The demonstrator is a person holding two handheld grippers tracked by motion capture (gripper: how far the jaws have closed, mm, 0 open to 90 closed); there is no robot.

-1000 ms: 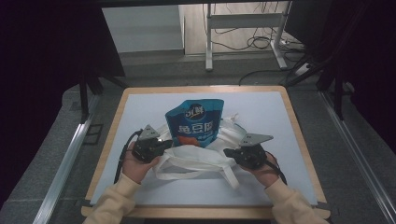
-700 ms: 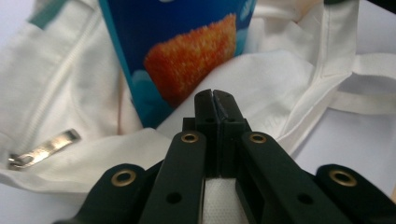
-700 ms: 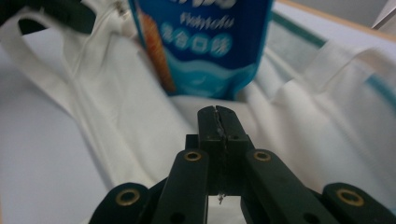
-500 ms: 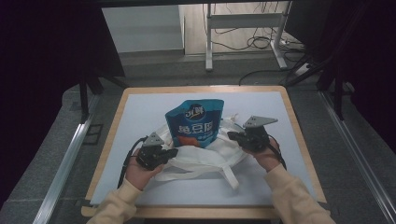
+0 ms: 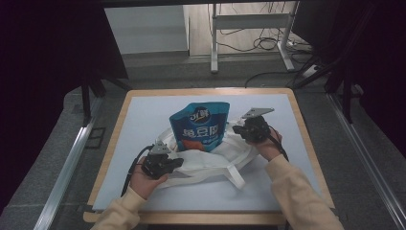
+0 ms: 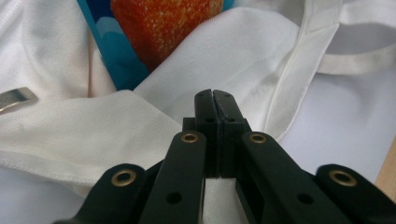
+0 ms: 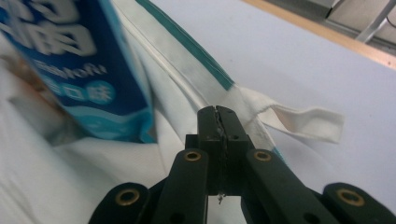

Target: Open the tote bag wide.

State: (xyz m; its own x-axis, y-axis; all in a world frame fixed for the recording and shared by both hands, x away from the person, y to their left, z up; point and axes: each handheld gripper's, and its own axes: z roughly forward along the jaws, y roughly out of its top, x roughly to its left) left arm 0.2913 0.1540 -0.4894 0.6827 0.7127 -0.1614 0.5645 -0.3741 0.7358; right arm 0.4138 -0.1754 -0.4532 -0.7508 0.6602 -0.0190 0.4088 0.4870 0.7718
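Both hand-held grippers clamped on the white cloth bag, blue pouch standing in it.

We see the left hand-held gripper [image 5: 176, 163] with its black jaws pressed together on the near edge of the white fabric tote bag [image 5: 210, 160]; in the left gripper view the left hand-held gripper's tips [image 6: 215, 95] meet on a fold of that cloth. We see the right hand-held gripper [image 5: 239, 132] likewise clenched, pinching the bag's far right rim, where a teal stripe runs along the hem beside a short white loop handle [image 7: 303, 122]. Between the two, the glossy blue stand-up snack pouch with white lettering [image 5: 200, 127] sits upright with its lower part inside the bag. The bag lies mid-desk on the pale blue desk with wooden border [image 5: 143, 115].
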